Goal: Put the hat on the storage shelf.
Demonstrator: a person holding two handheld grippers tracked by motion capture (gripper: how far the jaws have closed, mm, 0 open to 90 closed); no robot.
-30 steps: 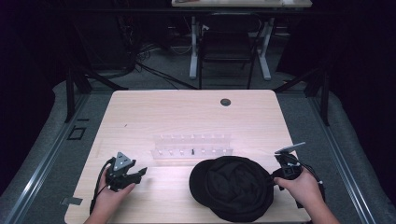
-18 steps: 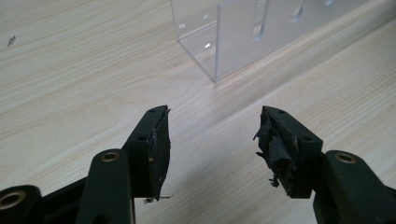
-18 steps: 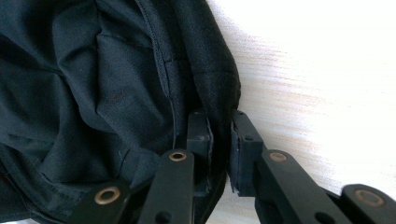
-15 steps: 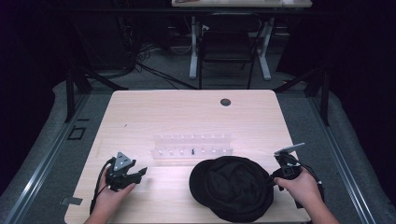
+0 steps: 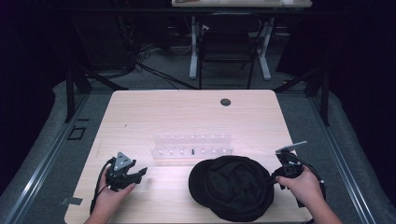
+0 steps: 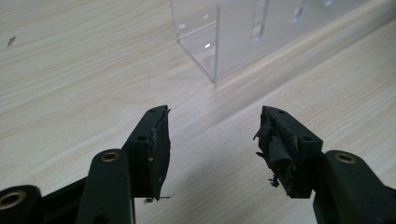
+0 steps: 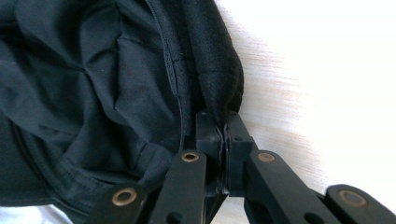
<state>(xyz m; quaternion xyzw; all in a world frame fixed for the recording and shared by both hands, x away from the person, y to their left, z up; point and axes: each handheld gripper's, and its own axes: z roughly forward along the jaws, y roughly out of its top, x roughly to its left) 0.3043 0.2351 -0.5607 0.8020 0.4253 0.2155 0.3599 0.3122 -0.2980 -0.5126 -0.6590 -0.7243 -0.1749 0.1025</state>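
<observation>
Black two-jaw grippers with brass-coloured rivets, frayed pads on the fingers (image 6: 280,149), grey three-cornered top plates, trailing black cables.

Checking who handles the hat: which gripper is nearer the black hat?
Right. The right gripper is clamped on the black hat's edge; the left gripper sits open on the table, apart.

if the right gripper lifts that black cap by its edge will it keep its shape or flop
Probably flop: the black cap lies crumpled, its lining in soft folds in the right gripper view. It looks like thin fabric, so likely light. The right gripper pinches just the rim with jaws shut, so the rest would likely sag below.
</observation>
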